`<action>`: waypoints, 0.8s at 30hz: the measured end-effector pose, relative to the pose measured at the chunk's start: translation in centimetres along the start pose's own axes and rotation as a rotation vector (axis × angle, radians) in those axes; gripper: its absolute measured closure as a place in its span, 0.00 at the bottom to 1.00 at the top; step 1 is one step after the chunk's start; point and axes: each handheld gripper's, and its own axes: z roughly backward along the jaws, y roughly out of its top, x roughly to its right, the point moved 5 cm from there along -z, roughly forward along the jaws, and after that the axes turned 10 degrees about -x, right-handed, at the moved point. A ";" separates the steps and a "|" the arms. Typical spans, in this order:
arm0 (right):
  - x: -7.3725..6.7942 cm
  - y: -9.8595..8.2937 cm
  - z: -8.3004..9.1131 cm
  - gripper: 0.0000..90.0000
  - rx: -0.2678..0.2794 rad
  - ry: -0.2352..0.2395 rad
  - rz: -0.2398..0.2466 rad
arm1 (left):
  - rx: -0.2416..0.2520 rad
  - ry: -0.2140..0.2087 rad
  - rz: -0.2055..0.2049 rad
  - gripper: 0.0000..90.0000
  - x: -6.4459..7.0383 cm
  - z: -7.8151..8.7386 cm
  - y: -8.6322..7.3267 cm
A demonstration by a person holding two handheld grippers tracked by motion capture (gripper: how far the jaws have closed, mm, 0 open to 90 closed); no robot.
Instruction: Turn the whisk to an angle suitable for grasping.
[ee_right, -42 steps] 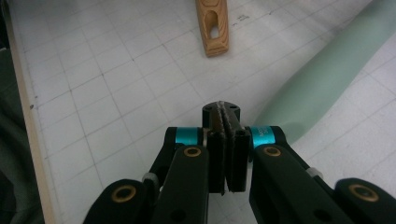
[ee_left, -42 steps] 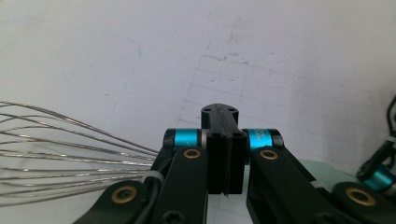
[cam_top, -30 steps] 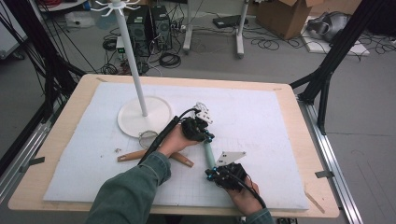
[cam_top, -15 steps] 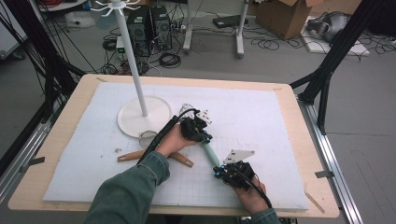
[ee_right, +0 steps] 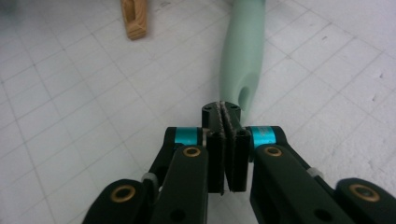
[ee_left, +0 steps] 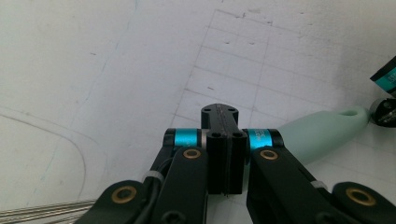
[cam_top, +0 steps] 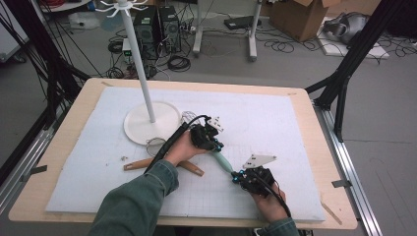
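On the white mat point(cam_top: 275, 123) covering the desk point(cam_top: 314, 147), a mint-green handle point(cam_top: 222, 161) lies between the two tools. At its upper end sits the left hand-held gripper point(cam_top: 212, 142), its jaws pressed together with nothing between them; the handle passes just beside them in the left gripper view point(ee_left: 327, 133). Just at the handle's lower, holed tip point(ee_right: 243, 56) sits the right hand-held gripper point(cam_top: 242, 176), jaws likewise together and empty, close to the tip. A wooden stick point(cam_top: 162, 163) lies under the left forearm, near the white stand's round base point(cam_top: 147, 125).
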 end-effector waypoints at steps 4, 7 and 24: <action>-0.2 0.5 0.8 0.89 0.027 0.022 0.011 | 0.046 0.002 -0.006 0.99 0.1 1.4 0.1; -0.1 0.7 1.2 0.82 0.036 0.037 0.000 | 0.088 0.006 -0.005 0.97 0.2 2.6 0.1; 2.3 3.7 2.6 0.43 0.093 0.062 -0.038 | 0.246 0.071 0.022 0.65 1.6 9.5 -2.9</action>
